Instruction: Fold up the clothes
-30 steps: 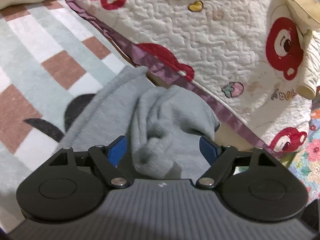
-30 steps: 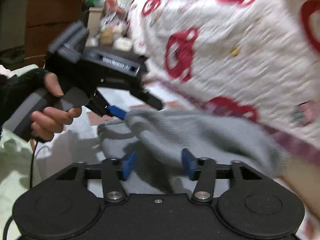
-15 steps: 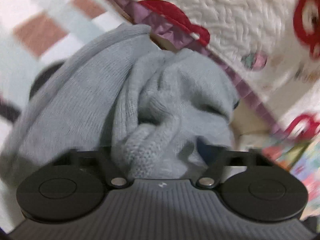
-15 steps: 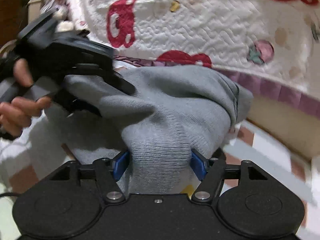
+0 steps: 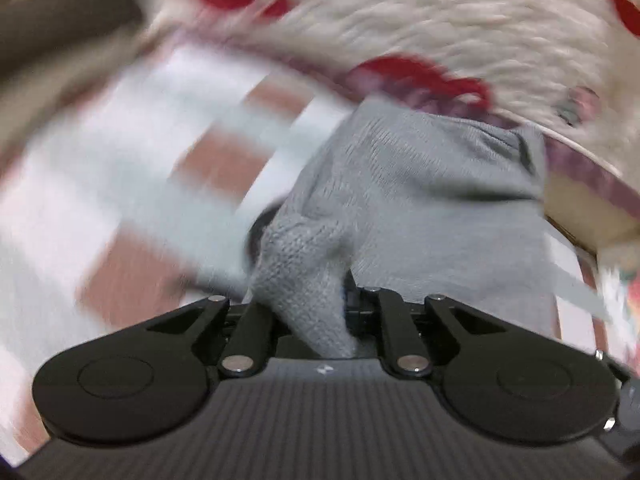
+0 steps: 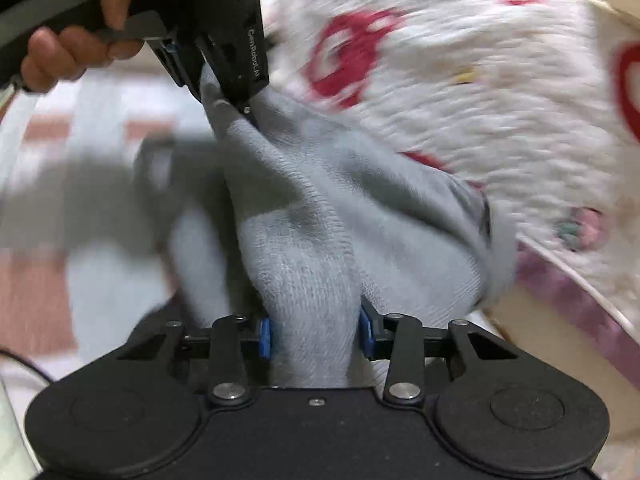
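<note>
A grey knitted sweater [image 5: 420, 200] hangs bunched between both grippers, above a checked mat. My left gripper [image 5: 306, 304] is shut on a fold of it; its pads are hidden by the knit. In the right wrist view the left gripper [image 6: 224, 96] shows at the upper left, held by a hand, pinching the sweater's [image 6: 320, 220] edge. My right gripper [image 6: 314, 334] is shut on another thick fold, with the blue pads [image 6: 264, 336] pressed against the cloth on both sides.
A white quilt with red bear prints [image 5: 440, 20] and a purple trim [image 6: 580, 292] hangs along the right and back. The checked mat [image 5: 120, 184] in white, pale blue and brown lies below. Both views are motion-blurred.
Both grippers have closed on the sweater and lifted it. The left gripper has swung up and away from the right one, so the cloth now stretches between them.
</note>
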